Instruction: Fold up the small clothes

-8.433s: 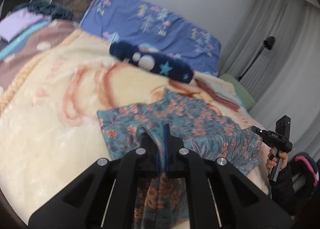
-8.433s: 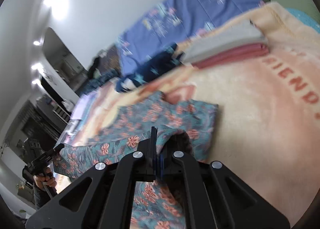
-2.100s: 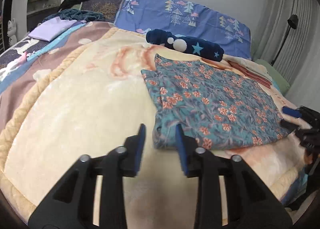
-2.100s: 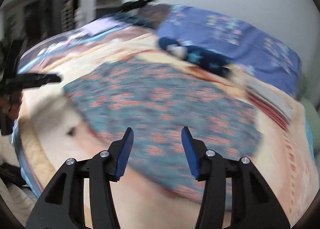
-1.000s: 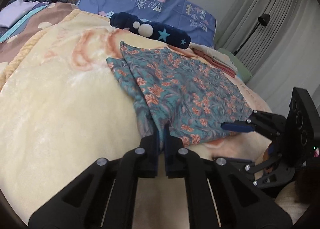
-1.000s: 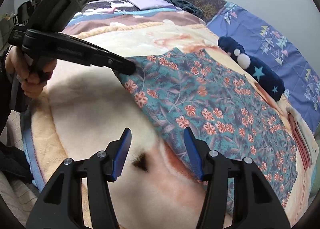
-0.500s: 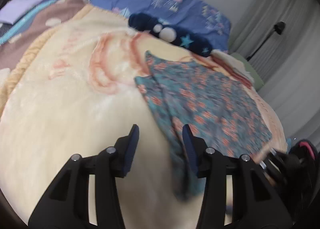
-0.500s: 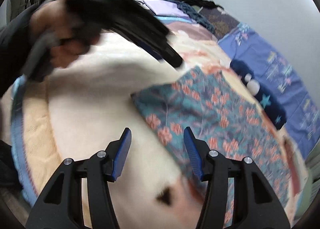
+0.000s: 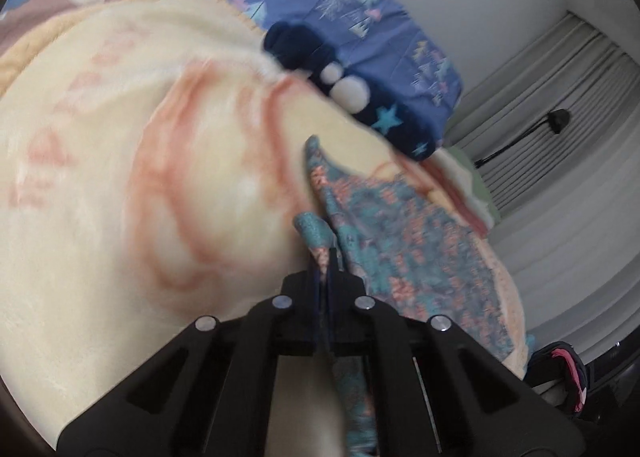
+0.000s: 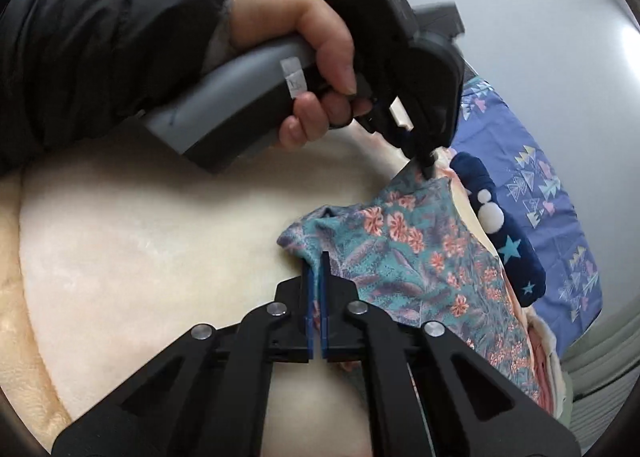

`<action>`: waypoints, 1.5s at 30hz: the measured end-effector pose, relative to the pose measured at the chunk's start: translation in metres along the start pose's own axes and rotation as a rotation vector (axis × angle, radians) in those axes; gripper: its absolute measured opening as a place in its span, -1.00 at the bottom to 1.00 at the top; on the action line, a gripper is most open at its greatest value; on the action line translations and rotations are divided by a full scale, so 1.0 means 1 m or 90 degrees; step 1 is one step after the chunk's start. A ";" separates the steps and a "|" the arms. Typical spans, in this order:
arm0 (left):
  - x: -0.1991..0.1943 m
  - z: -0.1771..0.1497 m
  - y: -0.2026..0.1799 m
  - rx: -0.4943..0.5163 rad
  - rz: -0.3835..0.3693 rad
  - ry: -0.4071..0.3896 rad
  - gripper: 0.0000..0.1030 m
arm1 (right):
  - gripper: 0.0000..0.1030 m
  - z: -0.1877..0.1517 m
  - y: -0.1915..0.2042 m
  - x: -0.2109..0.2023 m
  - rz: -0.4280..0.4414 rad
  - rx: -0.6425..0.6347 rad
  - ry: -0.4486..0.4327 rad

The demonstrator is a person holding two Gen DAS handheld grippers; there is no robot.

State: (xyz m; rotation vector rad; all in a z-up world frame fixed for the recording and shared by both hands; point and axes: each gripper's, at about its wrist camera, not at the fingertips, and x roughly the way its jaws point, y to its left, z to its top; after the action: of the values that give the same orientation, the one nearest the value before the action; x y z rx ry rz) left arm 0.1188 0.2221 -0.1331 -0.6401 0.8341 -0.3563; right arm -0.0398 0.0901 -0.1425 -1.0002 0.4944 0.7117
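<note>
A teal floral garment (image 9: 404, 241) lies on the cream blanket (image 9: 120, 177) of a bed. My left gripper (image 9: 327, 257) is shut on the garment's left edge; teal cloth sticks up between its fingers. In the right wrist view my right gripper (image 10: 315, 261) is shut on a nearer corner of the same garment (image 10: 420, 257). The left gripper (image 10: 426, 171) shows there too, held in a hand, its tips pinching the garment's far corner.
A dark blue star-patterned cushion (image 9: 360, 97) and a blue patterned pillow (image 9: 360, 17) lie beyond the garment. Folded pink and white clothes (image 10: 548, 373) sit at the garment's right. Curtains and a black lamp (image 9: 558, 119) stand right of the bed.
Both grippers were open half a second ago and have now shut on the garment's left edge. The left gripper moved forward to the far corner, the right to the near corner.
</note>
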 end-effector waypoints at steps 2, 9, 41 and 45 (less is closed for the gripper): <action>0.000 -0.003 0.007 -0.021 -0.024 -0.005 -0.92 | -0.96 -0.003 0.000 -0.001 -0.002 0.001 -0.003; -0.016 0.003 0.000 -0.028 -0.058 -0.011 0.28 | -0.80 -0.005 -0.008 -0.008 0.011 0.021 -0.014; 0.026 0.002 -0.001 0.002 -0.021 0.004 -0.79 | -0.37 -0.022 0.014 -0.019 -0.114 -0.049 0.020; 0.027 0.003 -0.001 0.003 -0.024 0.005 -0.78 | -0.36 -0.010 0.014 0.002 -0.146 -0.058 0.044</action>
State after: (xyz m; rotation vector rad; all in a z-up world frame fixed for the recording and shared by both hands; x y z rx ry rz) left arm 0.1378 0.2081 -0.1464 -0.6508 0.8300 -0.3954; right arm -0.0493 0.0869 -0.1571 -1.1497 0.4018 0.4998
